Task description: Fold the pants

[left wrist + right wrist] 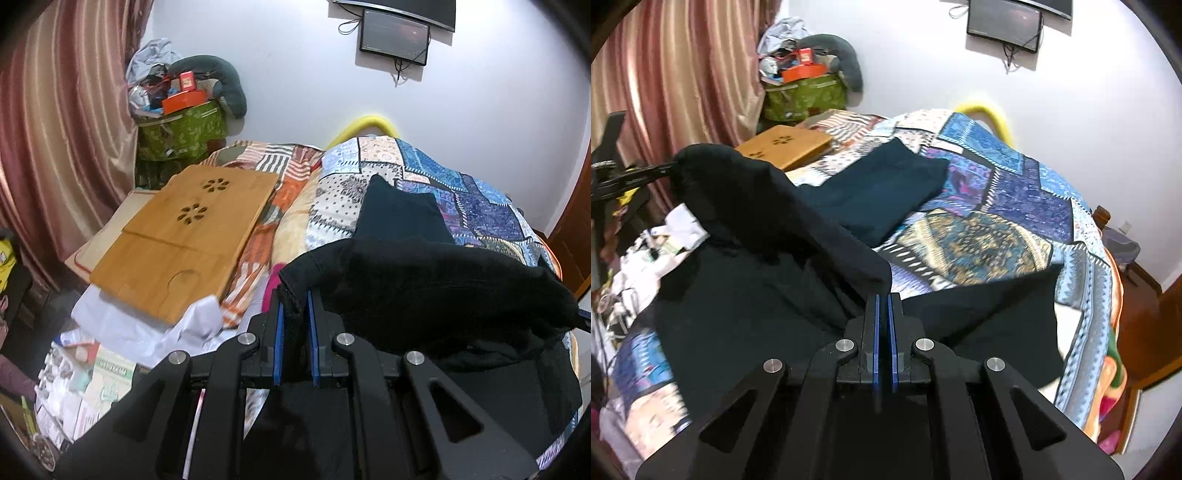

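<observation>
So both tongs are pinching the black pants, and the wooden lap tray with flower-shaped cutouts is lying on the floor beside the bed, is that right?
Not quite: the wooden lap tray with flower-shaped cutouts lies on the bed, on the patchwork bedspread, as the left wrist view shows. The left tongs and right tongs do pinch the black pants.

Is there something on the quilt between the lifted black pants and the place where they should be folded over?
Yes. A folded dark garment already lies on the quilt just beyond the lifted black pants, which both tools hold.
</observation>
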The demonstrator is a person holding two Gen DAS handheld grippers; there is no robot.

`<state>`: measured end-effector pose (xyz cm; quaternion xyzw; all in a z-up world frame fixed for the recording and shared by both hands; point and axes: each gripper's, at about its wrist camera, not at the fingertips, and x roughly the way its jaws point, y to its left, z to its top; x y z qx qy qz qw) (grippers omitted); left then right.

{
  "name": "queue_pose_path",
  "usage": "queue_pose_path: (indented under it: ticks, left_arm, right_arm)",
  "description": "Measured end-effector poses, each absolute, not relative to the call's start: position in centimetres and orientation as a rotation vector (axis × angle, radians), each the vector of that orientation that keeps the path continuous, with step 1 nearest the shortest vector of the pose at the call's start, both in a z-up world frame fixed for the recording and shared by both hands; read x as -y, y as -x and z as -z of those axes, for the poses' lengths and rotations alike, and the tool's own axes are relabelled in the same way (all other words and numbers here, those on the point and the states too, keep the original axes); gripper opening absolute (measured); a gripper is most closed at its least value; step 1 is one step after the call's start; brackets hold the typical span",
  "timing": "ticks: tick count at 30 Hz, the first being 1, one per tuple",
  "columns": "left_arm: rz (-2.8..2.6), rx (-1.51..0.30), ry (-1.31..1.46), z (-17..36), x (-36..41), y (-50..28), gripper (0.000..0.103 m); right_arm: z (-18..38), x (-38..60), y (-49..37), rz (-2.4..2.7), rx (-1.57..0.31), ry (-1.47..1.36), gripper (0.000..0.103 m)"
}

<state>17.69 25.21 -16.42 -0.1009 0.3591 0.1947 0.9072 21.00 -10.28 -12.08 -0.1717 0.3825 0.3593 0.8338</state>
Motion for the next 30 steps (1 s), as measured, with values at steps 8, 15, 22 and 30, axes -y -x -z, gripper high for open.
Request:
queue_pose_path:
  ticks: [8,15,22,30]
  left_arm:
    - [-0.413,-0.796,0.237,18.8,-25.6,-12.4,0.011]
    - [-0.436,-0.851,0.27,21.6,-25.9,-8.8,0.011]
    - [-0.446,-0.877,0.264,22.3,-25.8,-7.3,0.011]
    - [-0.375,-0.872,0.247,20.6,-24.0,-10.3,0.012]
  right_arm:
    - [13.3,11.2,-15.1,-0.788,-0.841,0.315,0.004]
    - [15.7,11.9,-13.5,-0.775,-0.901,0.234,0.004]
    - [16.2,12.6,-12.9,-0.749,-0.96,0.226,0.008]
    - [13.0,14.5,-13.0,-0.697,-0.842,0.234,0.047]
